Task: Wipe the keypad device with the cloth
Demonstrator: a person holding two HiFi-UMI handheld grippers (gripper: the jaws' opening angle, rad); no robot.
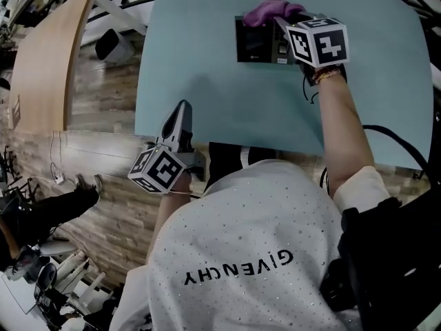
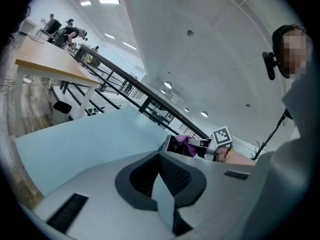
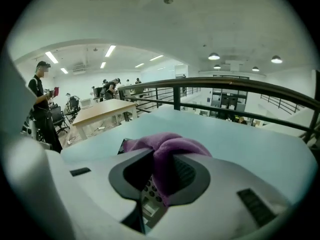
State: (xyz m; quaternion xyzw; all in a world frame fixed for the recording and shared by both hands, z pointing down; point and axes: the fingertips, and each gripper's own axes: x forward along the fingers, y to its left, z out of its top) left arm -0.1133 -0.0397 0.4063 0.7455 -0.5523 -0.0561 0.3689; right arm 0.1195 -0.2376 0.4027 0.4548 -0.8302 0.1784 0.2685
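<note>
The keypad device (image 1: 256,43) lies flat on the light blue table (image 1: 207,88), directly under the right gripper (image 1: 281,23). Its keys (image 3: 149,190) show just beneath the jaws. Those jaws are clamped on a bunched purple cloth (image 3: 167,149), which hangs forward and down onto the device's far edge. The device's longer side seems to run leftward from the gripper, so I judge a wipe would sweep that way. The left gripper (image 1: 181,114) sits at the table's near edge, well behind and left, jaws drawn together on nothing. Nothing stands between cloth and keypad. A wooden desk (image 1: 41,61) stands far left, off the table.
</note>
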